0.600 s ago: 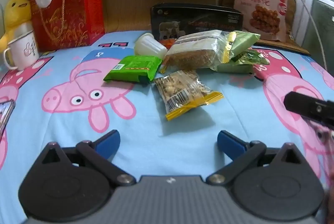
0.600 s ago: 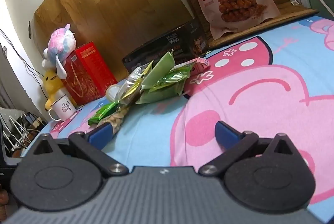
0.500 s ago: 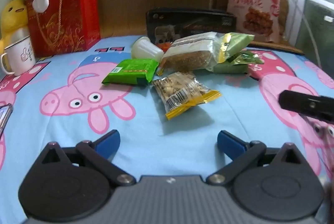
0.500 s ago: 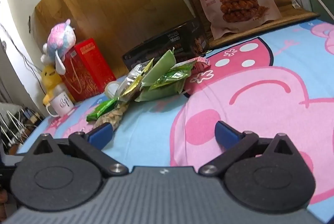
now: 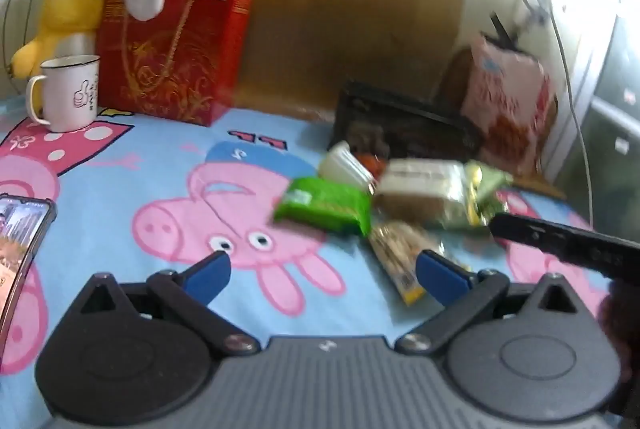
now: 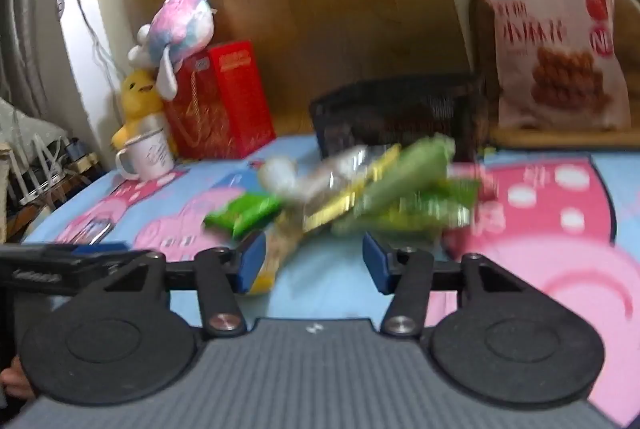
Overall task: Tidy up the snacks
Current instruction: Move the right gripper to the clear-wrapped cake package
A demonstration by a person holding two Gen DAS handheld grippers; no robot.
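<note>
Blue pig-print sheet [image 5: 120, 169], snack pile [image 6: 360, 197] just beyond empty right claw [image 6: 314, 261].

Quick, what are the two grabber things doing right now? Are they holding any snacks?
Left gripper: wide open, holding nothing.
Right gripper: partly open, nothing between its pads; the snack pile lies just ahead.

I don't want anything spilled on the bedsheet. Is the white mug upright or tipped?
Upright. The white mug stands on its base on the sheet, rim up, beside the red gift box.
</note>
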